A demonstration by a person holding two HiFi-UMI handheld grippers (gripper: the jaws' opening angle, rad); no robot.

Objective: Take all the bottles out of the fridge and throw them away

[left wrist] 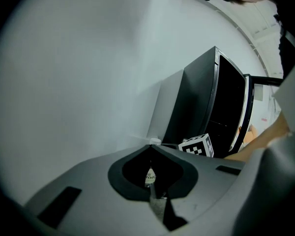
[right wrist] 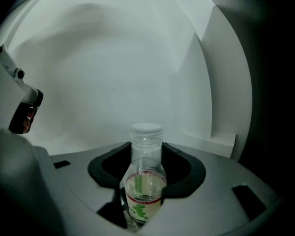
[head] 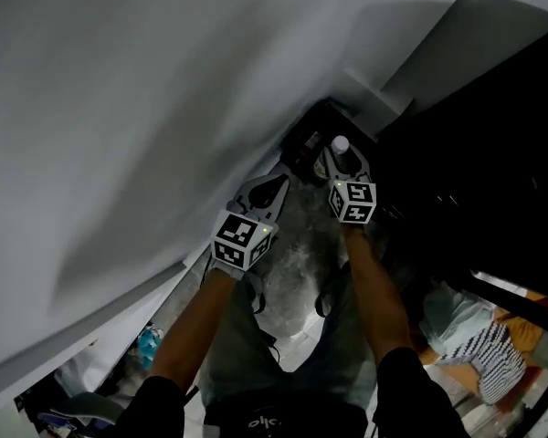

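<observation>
Bottle (right wrist: 146, 183), clear with a white cap, pinched upright by your right gripper (right wrist: 146, 156) at 12 o'clock from its marker cube (head: 353, 202); carry it level for disposal, your left gripper (left wrist: 150, 147) empty, fingers pressed together.

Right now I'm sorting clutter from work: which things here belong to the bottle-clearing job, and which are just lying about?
Job: bottle, right gripper holding it, fridge.
Lying about: striped cloth, blue item.
</observation>
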